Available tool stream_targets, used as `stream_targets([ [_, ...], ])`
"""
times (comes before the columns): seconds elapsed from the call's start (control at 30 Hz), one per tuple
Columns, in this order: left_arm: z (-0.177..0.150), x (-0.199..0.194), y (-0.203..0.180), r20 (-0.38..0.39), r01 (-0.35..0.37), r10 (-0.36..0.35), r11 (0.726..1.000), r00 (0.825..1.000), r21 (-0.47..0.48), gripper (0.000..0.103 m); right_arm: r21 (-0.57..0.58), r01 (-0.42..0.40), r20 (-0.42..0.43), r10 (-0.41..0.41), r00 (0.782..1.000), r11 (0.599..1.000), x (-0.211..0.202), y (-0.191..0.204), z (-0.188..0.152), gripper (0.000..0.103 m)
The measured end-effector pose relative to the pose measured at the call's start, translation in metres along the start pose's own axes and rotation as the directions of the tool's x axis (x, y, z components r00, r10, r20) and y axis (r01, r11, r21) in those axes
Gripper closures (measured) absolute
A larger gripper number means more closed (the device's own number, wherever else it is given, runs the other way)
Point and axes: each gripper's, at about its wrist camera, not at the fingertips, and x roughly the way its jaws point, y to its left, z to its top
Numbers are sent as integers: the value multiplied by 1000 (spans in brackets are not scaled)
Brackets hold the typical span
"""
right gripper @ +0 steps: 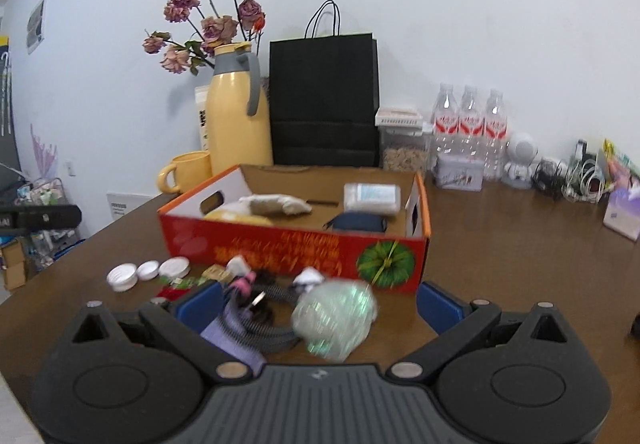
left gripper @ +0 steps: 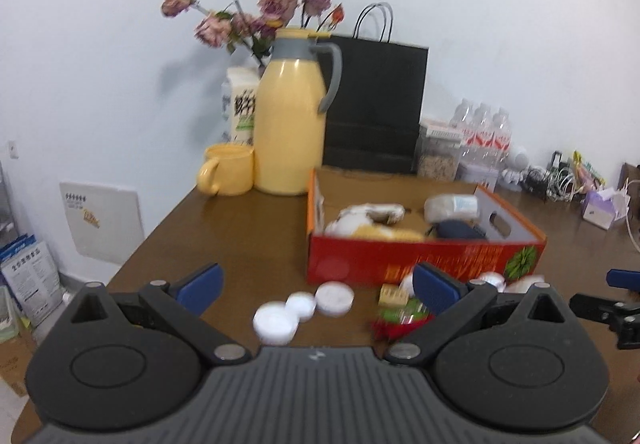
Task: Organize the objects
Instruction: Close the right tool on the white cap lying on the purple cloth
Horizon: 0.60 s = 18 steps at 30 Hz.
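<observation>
- The brown table runs past both views' edges; its far right clutter of cables and small packets is too small to sort out.
- The red cardboard box stands mid-table; its front wall hides much of its contents, and the print on it is smeared.
- The green crinkly bundle lies on the table before the box, blurred, between the spread fingers of the right gripper, which is released and empty.
- The left gripper is likewise spread wide, grasping nothing, above three white lids; small items beside them are unreadable.
</observation>
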Motion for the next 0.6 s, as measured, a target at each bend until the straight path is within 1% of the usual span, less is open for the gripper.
stream_targets([
  [0.17,-27,-2,12,-58,-17,16,1000,998,-5,0,-10,-40,-60,39,997,999,2,13,-26,0],
  [0.3,-41,-2,18,-91,-8,7,1000,996,-8,0,-46,-70,-101,65,993,996,12,33,-44,0],
  [0.37,-45,-3,20,-98,-6,5,1000,995,-6,0,-79,-80,-108,71,992,994,17,47,-48,4],
  [0.43,-46,-4,21,-100,-2,1,1000,995,-7,0,-108,-103,-116,90,989,989,22,59,-49,21],
  [0.5,-47,-6,23,-97,5,-6,1000,995,-10,0,-120,-135,-132,119,984,984,28,67,-51,26],
  [0.57,-49,-7,25,-98,8,-9,1000,995,-12,0,-122,-152,-148,134,980,981,34,72,-54,37],
  [0.6,-49,-7,26,-100,8,-10,1000,995,-14,0,-122,-153,-155,133,979,981,37,74,-55,49],
])
